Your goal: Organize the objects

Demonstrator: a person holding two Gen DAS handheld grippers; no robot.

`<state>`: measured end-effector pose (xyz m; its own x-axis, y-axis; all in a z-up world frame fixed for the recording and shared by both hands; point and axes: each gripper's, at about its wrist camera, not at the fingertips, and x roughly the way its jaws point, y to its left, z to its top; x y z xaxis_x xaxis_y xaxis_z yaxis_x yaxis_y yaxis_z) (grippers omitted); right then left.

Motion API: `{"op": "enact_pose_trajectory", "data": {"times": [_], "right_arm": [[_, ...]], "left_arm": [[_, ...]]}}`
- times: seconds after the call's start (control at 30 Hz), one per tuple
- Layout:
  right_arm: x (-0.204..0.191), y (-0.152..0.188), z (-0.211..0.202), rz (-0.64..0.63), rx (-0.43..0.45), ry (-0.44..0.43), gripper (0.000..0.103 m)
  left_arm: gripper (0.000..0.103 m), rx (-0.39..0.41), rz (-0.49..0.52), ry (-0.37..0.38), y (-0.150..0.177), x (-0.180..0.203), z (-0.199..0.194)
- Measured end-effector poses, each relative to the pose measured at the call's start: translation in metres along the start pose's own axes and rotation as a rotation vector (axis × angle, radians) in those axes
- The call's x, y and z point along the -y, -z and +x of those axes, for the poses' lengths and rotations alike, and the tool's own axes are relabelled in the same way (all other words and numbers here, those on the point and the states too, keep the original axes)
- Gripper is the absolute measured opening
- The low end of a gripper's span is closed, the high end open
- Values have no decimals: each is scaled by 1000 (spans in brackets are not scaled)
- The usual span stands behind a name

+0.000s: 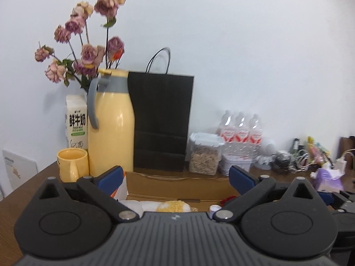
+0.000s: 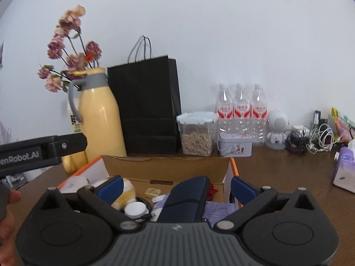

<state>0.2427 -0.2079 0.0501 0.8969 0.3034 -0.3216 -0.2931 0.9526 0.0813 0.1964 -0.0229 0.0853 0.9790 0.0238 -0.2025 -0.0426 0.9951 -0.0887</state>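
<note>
- The left gripper (image 1: 175, 178) and right gripper (image 2: 176, 187) are both wide open and hold nothing.
- Reaching into the box (image 2: 166, 166) could bump the tall jug (image 2: 99, 115) near the table's back edge.

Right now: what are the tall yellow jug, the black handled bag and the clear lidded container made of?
Tall yellow jug: glossy, hard, probably plastic or enamelled metal; sharp highlights. Black handled bag: matte paper; creased folds. Clear lidded container: transparent plastic, likely; the contents show through.

the milk carton (image 2: 75, 119) sits mostly hidden behind the yellow flask (image 2: 99, 115), perhaps touching.
</note>
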Motion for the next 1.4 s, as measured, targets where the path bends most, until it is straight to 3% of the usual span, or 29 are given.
{"op": "enact_pose_trajectory", "data": {"times": [0.3,0.5,0.83,1.4], "right_arm": [[-11,8,-55,-5,-24,-16,103],[-17,29,-82,-6,-79,-13,103],[-31,59,-98,2,-178,-23,103],[-38,68,-107,0,-210,-23,103]], "left_arm": [[103,-66,52,23,16,-15,-52],[103,-180,61,-31,41,-32,-75],[103,-304,31,-69,73,-49,-100],[103,-324,14,-59,75,-49,-106]]}}
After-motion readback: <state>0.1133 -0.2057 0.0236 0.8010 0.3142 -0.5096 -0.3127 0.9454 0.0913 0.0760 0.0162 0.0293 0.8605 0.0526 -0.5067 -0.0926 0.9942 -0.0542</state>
